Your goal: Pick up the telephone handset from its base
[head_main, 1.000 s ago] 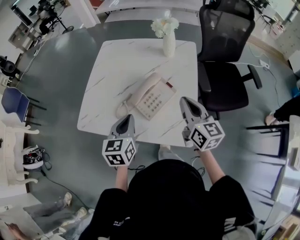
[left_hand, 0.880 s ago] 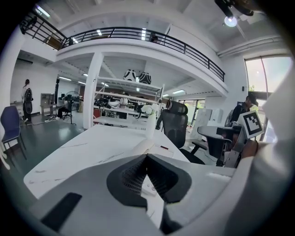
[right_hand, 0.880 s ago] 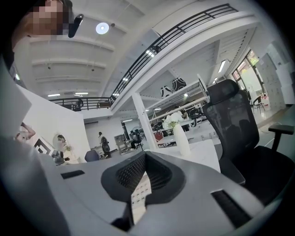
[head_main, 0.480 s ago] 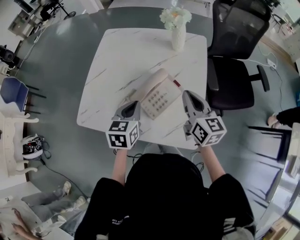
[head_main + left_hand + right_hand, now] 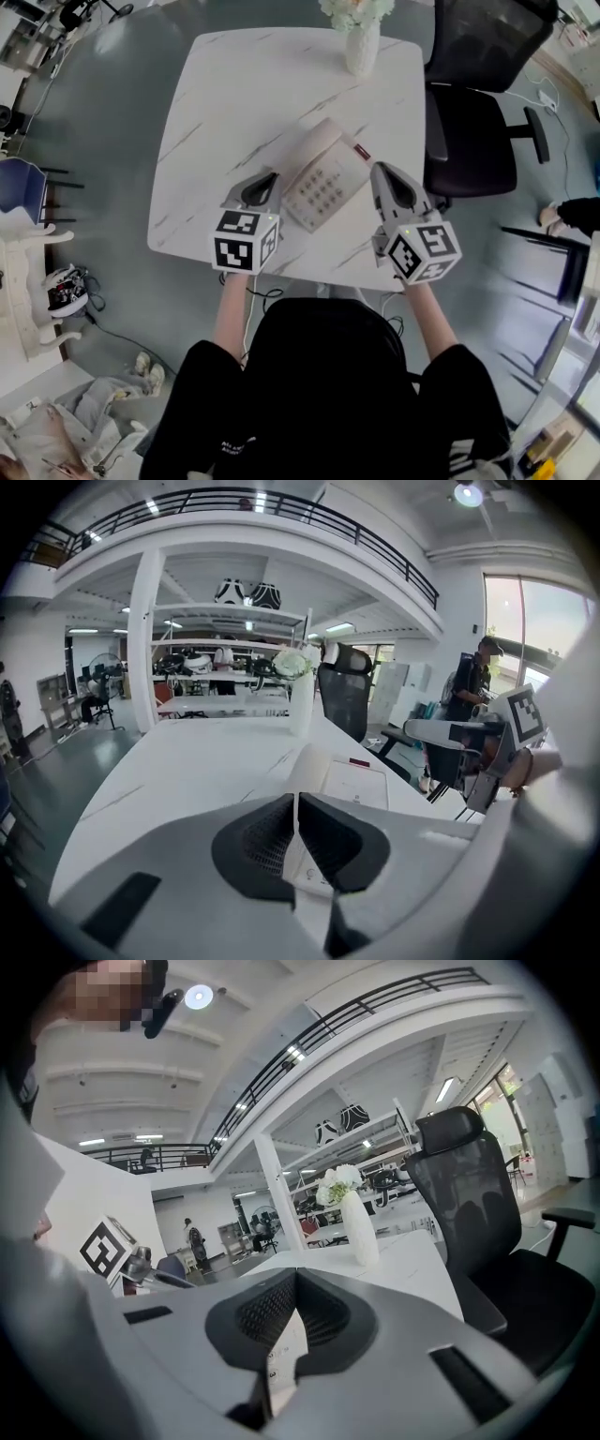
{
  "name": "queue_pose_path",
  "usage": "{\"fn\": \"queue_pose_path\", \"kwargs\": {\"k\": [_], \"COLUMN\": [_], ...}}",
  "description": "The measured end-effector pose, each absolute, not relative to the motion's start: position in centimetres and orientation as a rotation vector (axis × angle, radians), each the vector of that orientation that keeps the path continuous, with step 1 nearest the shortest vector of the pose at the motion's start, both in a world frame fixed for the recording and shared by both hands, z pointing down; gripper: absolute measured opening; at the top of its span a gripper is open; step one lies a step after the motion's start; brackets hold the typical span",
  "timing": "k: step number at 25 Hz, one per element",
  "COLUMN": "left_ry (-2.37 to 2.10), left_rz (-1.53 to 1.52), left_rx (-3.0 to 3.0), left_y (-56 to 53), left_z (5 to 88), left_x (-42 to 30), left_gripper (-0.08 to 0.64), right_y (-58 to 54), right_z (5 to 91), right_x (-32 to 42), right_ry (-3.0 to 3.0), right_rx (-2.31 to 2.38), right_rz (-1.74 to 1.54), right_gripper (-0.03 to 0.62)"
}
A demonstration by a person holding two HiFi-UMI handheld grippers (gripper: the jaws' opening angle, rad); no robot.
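A cream telephone (image 5: 325, 178) lies aslant in the near half of the white marble table (image 5: 234, 103). Its handset (image 5: 306, 150) rests in the cradle along the phone's left side. My left gripper (image 5: 266, 180) is shut and empty, with its tip just left of the phone's near corner. In the left gripper view the handset (image 5: 306, 766) and the base (image 5: 354, 785) lie right beyond the closed jaws. My right gripper (image 5: 381, 172) is also shut and holds nothing; it hovers just right of the phone. Through the slit under its jaws the keypad (image 5: 281, 1358) shows.
A white vase of flowers (image 5: 361, 42) stands at the table's far edge. A black office chair (image 5: 473, 122) is parked at the table's right side. The phone's cord (image 5: 253, 291) hangs down off the table's near edge.
Both grippers have moved forward and down, from the table's near edge to either side of the telephone. Both stay shut.
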State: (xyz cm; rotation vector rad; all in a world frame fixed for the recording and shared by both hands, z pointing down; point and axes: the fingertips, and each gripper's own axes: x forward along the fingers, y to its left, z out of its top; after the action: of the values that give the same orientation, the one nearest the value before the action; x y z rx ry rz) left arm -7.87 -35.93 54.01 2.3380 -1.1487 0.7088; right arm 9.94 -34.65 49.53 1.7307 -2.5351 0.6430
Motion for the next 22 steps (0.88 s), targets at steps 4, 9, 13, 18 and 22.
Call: {"fn": "queue_pose_path", "kwargs": {"k": [4, 9, 13, 18, 22], "left_ry": [-1.103, -1.038, -1.017, -0.937, -0.888], "left_rz": [0.787, 0.892, 0.920, 0.955, 0.985], "left_rx": [2.363, 2.401, 2.399, 2.419, 2.425], "left_y": [-37.2, -38.2, -39.2, -39.8, -40.0], "left_z": [54.9, 56.4, 57.6, 58.6, 59.4], "left_x": [-7.1, -5.9, -5.1, -3.8, -3.0], "left_gripper": [0.053, 0.146, 0.221, 0.255, 0.258], "right_y": [-34.8, -34.6, -34.9, -35.2, -35.1], "right_z": [50.6, 51.8, 52.3, 52.6, 53.0], "right_x": [10.8, 11.6, 11.6, 11.6, 11.8], "right_ry": [-2.486, -2.438, -2.429, -2.424, -2.418], "right_rx": [1.761, 1.784, 1.790, 1.800, 1.804], "right_rz": [0.619, 0.614, 0.631, 0.641, 0.652], "right_gripper": [-0.008, -0.008, -0.008, -0.008, -0.008]}}
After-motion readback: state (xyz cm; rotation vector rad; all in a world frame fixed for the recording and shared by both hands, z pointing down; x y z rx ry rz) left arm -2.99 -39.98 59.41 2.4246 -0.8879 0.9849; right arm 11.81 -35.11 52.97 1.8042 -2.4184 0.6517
